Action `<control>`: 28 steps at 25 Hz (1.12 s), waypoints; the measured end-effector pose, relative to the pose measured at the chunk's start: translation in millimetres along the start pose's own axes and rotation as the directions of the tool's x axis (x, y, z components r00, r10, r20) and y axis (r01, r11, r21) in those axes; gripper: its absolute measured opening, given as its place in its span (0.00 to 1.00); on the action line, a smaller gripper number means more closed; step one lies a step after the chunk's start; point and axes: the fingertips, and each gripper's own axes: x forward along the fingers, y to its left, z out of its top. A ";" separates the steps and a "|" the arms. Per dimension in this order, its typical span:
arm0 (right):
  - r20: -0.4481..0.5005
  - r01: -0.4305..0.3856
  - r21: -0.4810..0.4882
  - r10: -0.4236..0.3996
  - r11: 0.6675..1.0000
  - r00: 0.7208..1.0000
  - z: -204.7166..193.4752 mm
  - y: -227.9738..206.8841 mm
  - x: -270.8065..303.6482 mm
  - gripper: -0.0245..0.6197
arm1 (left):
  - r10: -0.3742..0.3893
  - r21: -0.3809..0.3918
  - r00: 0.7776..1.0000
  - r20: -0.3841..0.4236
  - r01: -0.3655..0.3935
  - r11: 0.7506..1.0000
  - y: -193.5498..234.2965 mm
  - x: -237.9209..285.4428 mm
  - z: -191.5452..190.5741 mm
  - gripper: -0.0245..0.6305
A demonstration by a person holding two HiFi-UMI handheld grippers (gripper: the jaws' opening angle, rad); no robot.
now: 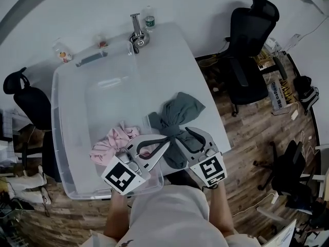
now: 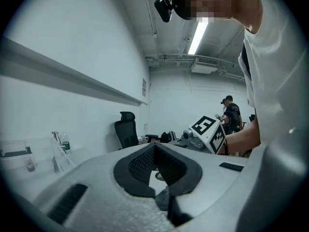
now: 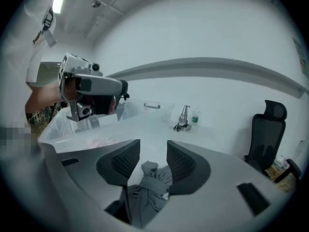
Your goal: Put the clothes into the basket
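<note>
Roughly halfway, by the look of it: a pink garment [image 1: 110,145] already lies inside the clear basket [image 1: 57,138], near its front right corner. A grey garment [image 1: 181,115] sits outside on the white surface [image 1: 175,55], just beside the basket's right wall, and has yet to go in. The right claw [image 3: 153,146] stands narrowly apart with the grey garment's bunched end between its pads, not visibly pinched. The left claw [image 2: 154,148] is closed and empty, above the basket's near rim. No writing is legible: the green label on the bottle [image 1: 149,18] at the back is too small to read.
</note>
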 end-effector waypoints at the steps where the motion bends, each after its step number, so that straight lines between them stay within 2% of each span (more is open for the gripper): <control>1: -0.024 0.000 0.006 0.000 1.000 1.000 -8.9 -1.2 3.8 0.30 | -0.004 0.001 1.000 -0.010 0.004 1.000 0.1 2.2 -1.5 0.04; 8: -0.180 0.005 0.004 -0.004 1.000 0.984 -62.3 -6.3 26.2 0.44 | -0.031 0.011 0.998 -0.048 0.032 0.999 0.3 15.1 -7.1 0.04; 11: -0.242 0.000 -0.017 -0.004 1.000 0.970 -82.3 -5.8 35.4 0.48 | -0.041 0.019 0.998 -0.056 0.042 0.999 0.2 17.7 -7.4 0.04; 16: -0.337 -0.020 0.011 0.022 1.000 0.941 -117.9 -1.8 48.9 0.56 | -0.053 0.023 0.997 -0.064 0.055 0.998 0.5 22.0 -5.4 0.04; 24: -0.431 -0.060 0.083 0.090 0.995 0.898 -170.6 10.0 65.3 0.70 | -0.070 0.033 0.994 -0.081 0.073 0.997 -1.5 27.4 -6.6 0.04; 28: -0.454 -0.056 0.100 0.096 0.993 0.886 -188.1 11.9 71.2 0.77 | -0.074 0.035 0.994 -0.083 0.077 0.996 -0.3 29.2 -6.6 0.04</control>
